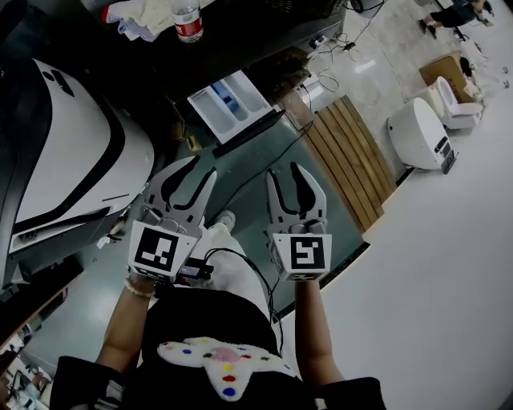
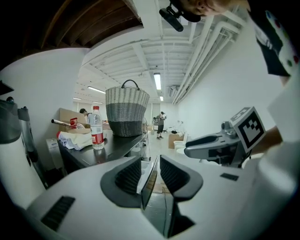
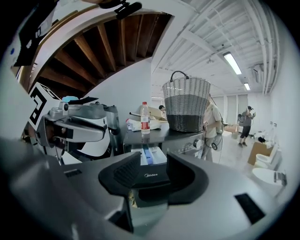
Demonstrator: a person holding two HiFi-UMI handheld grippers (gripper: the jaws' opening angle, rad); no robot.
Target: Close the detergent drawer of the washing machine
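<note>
The detergent drawer (image 1: 232,102) stands pulled out of the black-topped washing machine (image 1: 248,40), showing white and blue compartments behind its dark front panel. In the head view both grippers hover side by side short of the drawer and point at it. My left gripper (image 1: 196,172) is open, and in the left gripper view (image 2: 150,172) the drawer's front edge (image 2: 148,186) shows through the gap, apart from the pads. My right gripper (image 1: 287,178) is open too. In the right gripper view (image 3: 153,169) the drawer (image 3: 149,155) lies straight ahead, untouched.
A water bottle (image 1: 187,22), a crumpled cloth (image 1: 140,12) and a woven basket (image 2: 125,112) sit on the machine's top. A white curved appliance (image 1: 64,152) stands at the left. A wooden slat platform (image 1: 349,156) and a toilet (image 1: 421,132) are at the right. People stand far down the room.
</note>
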